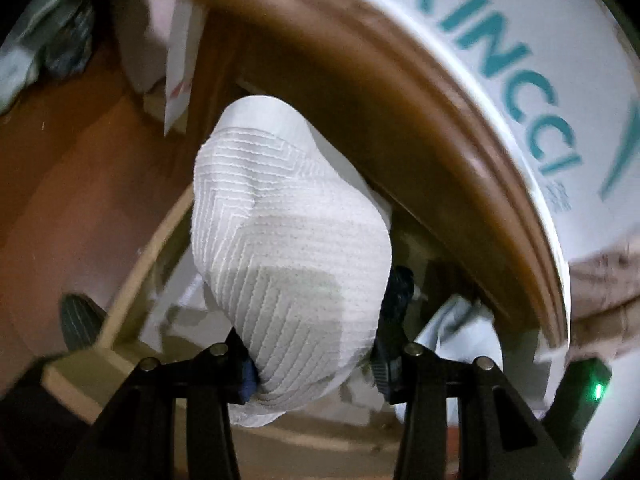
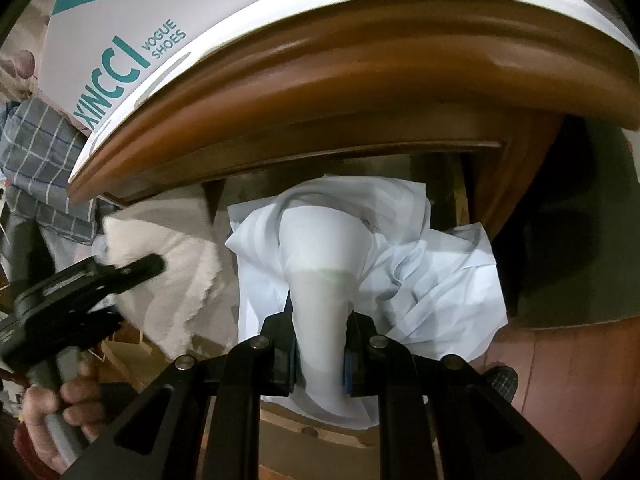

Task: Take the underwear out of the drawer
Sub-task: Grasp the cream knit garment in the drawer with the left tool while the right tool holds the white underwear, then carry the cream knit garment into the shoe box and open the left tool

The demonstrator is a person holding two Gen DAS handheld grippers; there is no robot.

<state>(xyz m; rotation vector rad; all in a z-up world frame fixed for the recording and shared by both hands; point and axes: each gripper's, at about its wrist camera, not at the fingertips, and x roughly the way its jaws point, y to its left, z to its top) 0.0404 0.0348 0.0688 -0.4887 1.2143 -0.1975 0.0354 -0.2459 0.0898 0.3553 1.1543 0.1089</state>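
1. Left wrist view: your left tool (image 1: pixel 316 364) pinches a white ribbed knit piece of underwear (image 1: pixel 292 240), which hangs above the open wooden drawer (image 1: pixel 120 320).
2. Right wrist view: your right tool (image 2: pixel 320 356) is pressed together on a pale blue-white smooth garment (image 2: pixel 320 280), a bunched fold of it between the pads.
3. That garment's loose folds lie in the drawer beneath the brown moulded wooden edge (image 2: pixel 320 80).
4. A white shoe box printed "XINCCI" (image 2: pixel 168 12) sits on top.

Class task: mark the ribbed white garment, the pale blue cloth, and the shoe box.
ribbed white garment (image 1: pixel 288 240), left wrist view, its textured middle.
pale blue cloth (image 2: pixel 320 280), right wrist view, its pinched fold.
shoe box (image 2: pixel 120 56), right wrist view, its printed lettering.
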